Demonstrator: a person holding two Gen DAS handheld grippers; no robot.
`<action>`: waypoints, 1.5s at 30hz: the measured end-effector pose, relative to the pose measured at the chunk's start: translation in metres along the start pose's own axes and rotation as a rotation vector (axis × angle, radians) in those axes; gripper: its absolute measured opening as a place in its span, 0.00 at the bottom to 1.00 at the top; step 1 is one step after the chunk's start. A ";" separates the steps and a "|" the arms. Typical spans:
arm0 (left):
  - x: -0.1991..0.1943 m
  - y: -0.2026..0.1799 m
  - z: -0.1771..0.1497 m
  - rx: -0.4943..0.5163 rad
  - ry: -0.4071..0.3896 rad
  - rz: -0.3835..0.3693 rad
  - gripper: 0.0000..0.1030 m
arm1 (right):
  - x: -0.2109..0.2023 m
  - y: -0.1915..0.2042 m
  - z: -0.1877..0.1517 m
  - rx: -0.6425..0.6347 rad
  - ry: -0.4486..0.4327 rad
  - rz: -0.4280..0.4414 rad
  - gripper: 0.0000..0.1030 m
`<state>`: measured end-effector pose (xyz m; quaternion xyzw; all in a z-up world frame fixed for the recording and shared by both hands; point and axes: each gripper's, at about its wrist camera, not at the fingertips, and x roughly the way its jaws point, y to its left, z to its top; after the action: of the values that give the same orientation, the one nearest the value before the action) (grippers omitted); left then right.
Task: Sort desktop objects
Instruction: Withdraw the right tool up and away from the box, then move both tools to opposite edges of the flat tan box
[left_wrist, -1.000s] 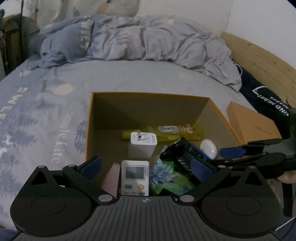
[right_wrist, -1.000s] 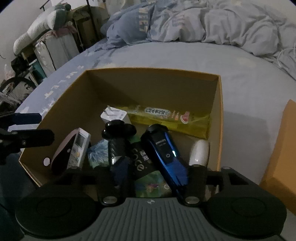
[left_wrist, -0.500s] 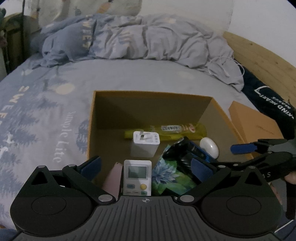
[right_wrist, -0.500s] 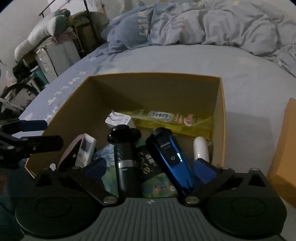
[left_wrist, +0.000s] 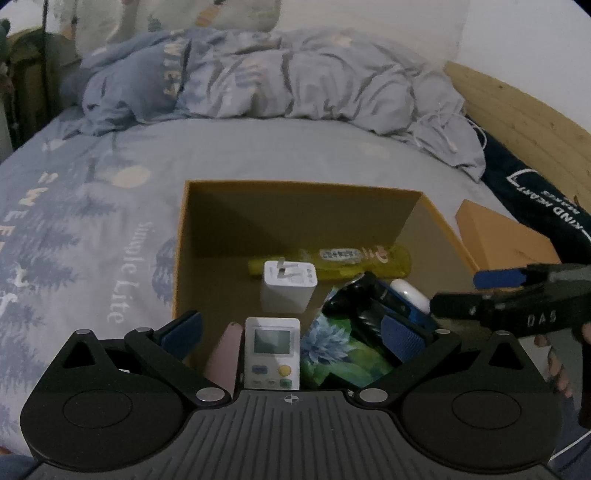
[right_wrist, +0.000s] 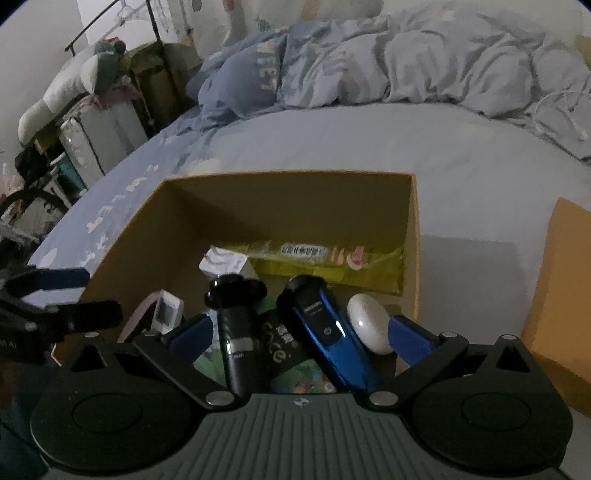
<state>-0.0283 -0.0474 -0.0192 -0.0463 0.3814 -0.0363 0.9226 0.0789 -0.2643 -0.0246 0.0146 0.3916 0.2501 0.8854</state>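
An open yellow cardboard box (left_wrist: 295, 192) (right_wrist: 413, 236) sits on the bed. Inside lie a white remote (left_wrist: 273, 352), a white charger (left_wrist: 290, 290), a yellow packet (left_wrist: 332, 260) (right_wrist: 325, 258), a green floral pack (left_wrist: 340, 354), a black shaver (right_wrist: 234, 325), a blue shaver (right_wrist: 328, 332) and a white oval case (right_wrist: 369, 323). My left gripper (left_wrist: 291, 332) is open and empty above the box's near edge. My right gripper (right_wrist: 299, 332) is open and empty above the shavers; it also shows at the right of the left wrist view (left_wrist: 517, 295).
The box's yellow lid (left_wrist: 506, 236) (right_wrist: 561, 277) lies on the sheet to the right. A crumpled grey-blue duvet (left_wrist: 277, 81) fills the far end of the bed. A wooden bed frame (left_wrist: 524, 110) runs along the right. Furniture and bags (right_wrist: 92, 118) stand left of the bed.
My right gripper opened, letting go of the black shaver, and drew back and up from the box. My left gripper rose slightly and stayed open.
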 end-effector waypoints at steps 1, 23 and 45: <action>0.000 -0.001 0.000 0.006 0.000 -0.001 1.00 | -0.002 0.001 0.001 -0.002 -0.009 -0.004 1.00; -0.003 -0.022 -0.006 0.024 0.025 0.049 1.00 | -0.053 -0.050 0.001 0.090 -0.145 -0.159 1.00; 0.016 -0.156 0.043 0.141 -0.038 -0.075 1.00 | -0.126 -0.172 -0.040 0.381 -0.276 -0.331 1.00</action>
<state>0.0091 -0.2013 0.0176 0.0036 0.3581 -0.0967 0.9286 0.0533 -0.4788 -0.0043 0.1504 0.3044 0.0200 0.9404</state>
